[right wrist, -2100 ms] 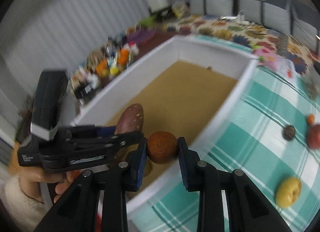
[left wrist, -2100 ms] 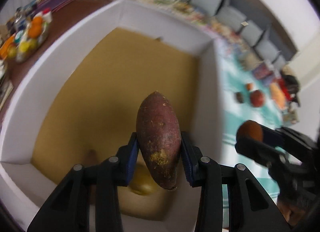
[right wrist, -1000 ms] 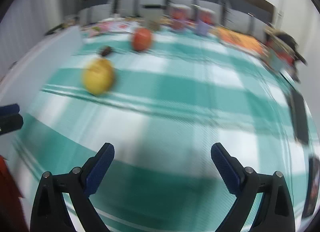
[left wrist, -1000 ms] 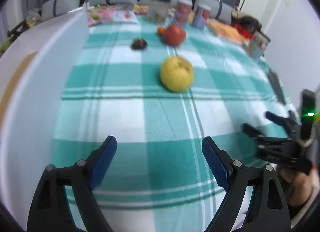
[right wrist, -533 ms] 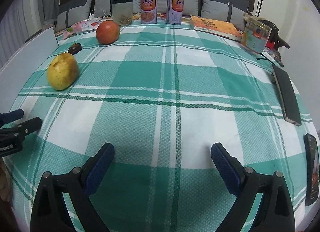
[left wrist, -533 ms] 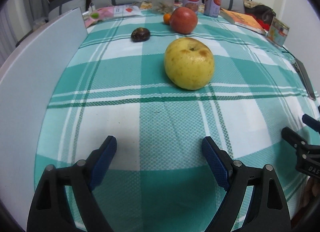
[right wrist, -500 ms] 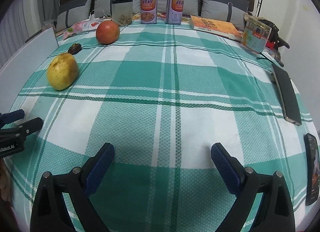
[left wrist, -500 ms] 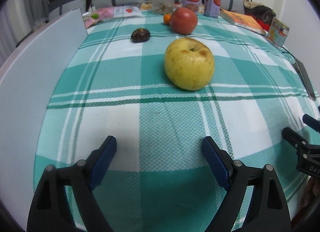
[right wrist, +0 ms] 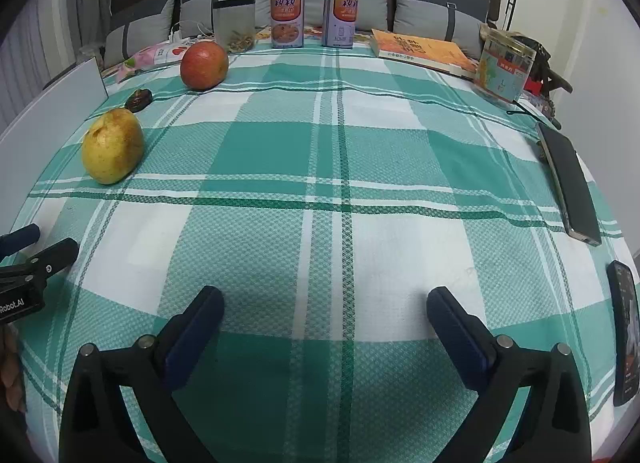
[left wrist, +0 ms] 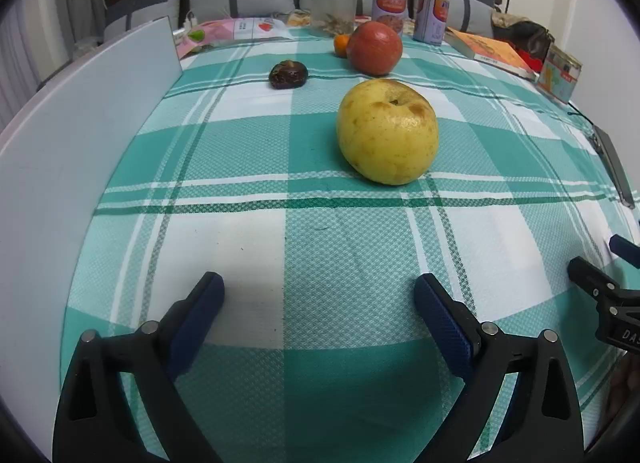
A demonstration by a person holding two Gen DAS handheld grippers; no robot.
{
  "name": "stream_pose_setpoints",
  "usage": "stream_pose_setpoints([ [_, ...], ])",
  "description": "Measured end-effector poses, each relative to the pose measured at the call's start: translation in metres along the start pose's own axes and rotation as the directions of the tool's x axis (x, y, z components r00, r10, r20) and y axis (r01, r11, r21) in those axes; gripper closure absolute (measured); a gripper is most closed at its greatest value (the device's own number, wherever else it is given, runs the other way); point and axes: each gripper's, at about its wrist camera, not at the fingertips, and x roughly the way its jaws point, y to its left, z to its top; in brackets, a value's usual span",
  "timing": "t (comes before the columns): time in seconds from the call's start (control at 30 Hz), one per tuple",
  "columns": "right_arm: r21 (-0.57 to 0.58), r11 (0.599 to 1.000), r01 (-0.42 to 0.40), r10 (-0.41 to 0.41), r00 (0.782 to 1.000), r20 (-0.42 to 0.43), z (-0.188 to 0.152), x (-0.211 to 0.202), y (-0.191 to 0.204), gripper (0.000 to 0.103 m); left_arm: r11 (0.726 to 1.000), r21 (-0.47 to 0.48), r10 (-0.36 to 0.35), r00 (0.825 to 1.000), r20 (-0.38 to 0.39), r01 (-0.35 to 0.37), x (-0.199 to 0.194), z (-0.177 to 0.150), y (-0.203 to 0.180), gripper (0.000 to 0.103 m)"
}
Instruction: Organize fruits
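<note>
A yellow pear lies on the green checked cloth ahead of my left gripper, which is open and empty. Behind it lie a red apple, a small orange fruit and a dark brown fruit. The white box wall stands on the left. My right gripper is open and empty over the cloth. In the right wrist view the pear, the apple and the dark fruit lie far left.
Two cans and a clear jar stand at the back. An orange book and a printed tin lie back right. Two phones lie at the right edge.
Both grippers held items over the white box two seconds ago. Both are now open and empty, swung away over the cloth. Nothing has moved in the last half second.
</note>
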Motion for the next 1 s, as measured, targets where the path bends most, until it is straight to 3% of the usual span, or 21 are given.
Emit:
stream_pose_setpoints([
  [0.83, 0.032, 0.999, -0.031, 0.032, 0.999, -0.018, 0.0002, 0.0041, -0.0045, 0.000, 1.000, -0.001, -0.009, 1.000, 0.000, 0.009, 0.0002, -0.0003, 0.0005, 0.006],
  [1.0, 0.032, 0.999, -0.031, 0.032, 0.999, -0.018, 0.0001, 0.0041, -0.0044, 0.000, 0.998, 0.020, -0.067, 0.997, -0.023, 0.068, -0.0019, 0.0025, 0.0063, 0.006],
])
